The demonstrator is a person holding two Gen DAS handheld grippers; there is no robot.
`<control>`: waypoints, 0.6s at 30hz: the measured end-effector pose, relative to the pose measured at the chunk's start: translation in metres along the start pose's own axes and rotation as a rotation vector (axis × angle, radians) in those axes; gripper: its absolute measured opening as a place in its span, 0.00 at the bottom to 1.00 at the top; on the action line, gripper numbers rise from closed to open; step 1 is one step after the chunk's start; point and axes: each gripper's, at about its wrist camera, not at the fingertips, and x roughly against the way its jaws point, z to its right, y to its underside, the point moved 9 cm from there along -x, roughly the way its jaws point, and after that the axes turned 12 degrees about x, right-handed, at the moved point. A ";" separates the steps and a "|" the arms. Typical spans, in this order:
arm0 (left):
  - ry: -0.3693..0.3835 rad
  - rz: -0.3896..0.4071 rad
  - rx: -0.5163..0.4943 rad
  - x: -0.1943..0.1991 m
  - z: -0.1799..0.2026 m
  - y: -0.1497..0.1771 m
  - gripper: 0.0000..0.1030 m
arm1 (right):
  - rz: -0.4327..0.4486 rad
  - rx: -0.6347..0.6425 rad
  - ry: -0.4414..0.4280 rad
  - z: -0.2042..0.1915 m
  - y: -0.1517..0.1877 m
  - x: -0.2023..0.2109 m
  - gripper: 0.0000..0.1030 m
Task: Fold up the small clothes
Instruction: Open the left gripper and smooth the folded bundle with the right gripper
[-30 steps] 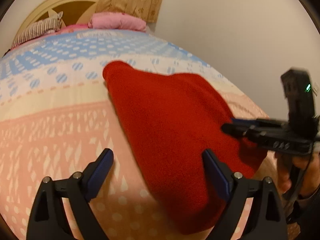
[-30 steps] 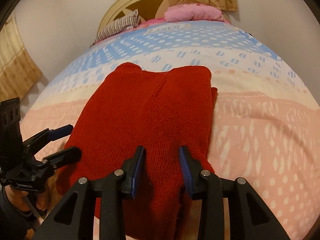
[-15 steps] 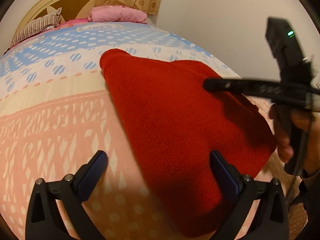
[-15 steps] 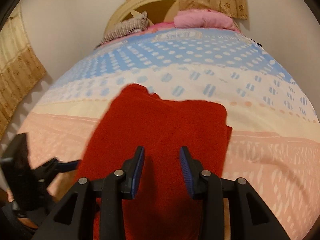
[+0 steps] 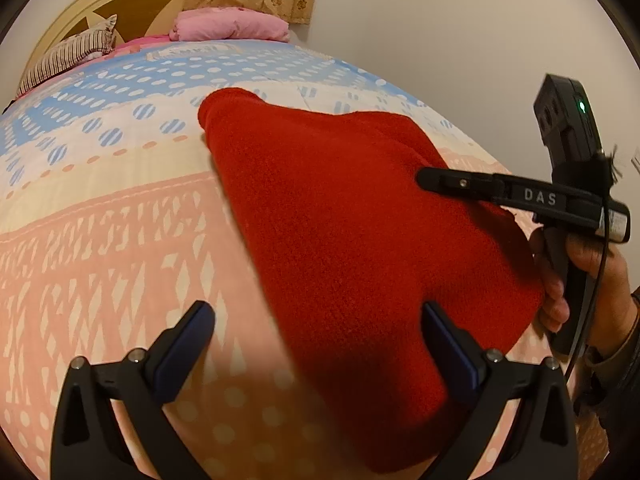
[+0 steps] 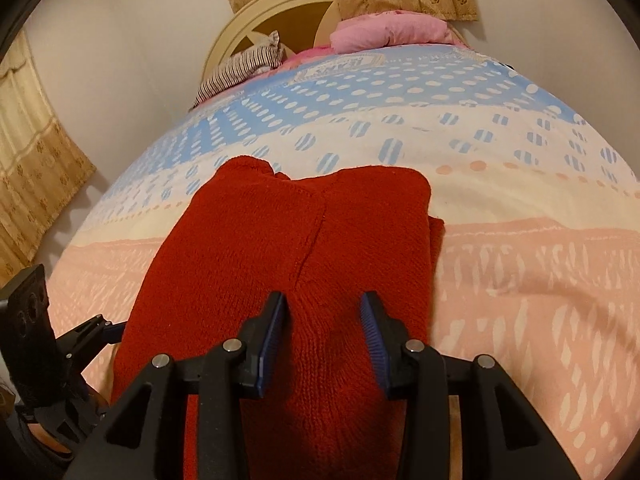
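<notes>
Red knit garment [image 6: 288, 264], folded, long axis toward headboard [image 6: 256, 20]

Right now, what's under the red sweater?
The red sweater lies on the patterned bedspread, pink diamonds at its near part, cream and blue dots at its far end. A second red layer peeks out at its right edge. Anything else beneath is covered.

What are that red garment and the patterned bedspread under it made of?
The red garment looks like knitted wool or acrylic: fuzzy, matte, with visible knit ribs. The bedspread seems a thin printed cotton-like cloth, smooth and matte, its dots and diamonds flat on the surface.
</notes>
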 end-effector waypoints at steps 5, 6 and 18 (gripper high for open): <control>-0.009 -0.002 -0.012 -0.001 0.002 0.001 1.00 | 0.024 -0.041 -0.015 0.005 0.005 0.004 0.39; -0.009 -0.003 -0.015 0.000 0.003 0.001 1.00 | 0.025 -0.041 -0.013 0.005 0.005 0.004 0.40; 0.043 0.059 0.035 0.013 0.006 -0.027 1.00 | 0.067 -0.069 -0.014 0.010 0.011 0.008 0.42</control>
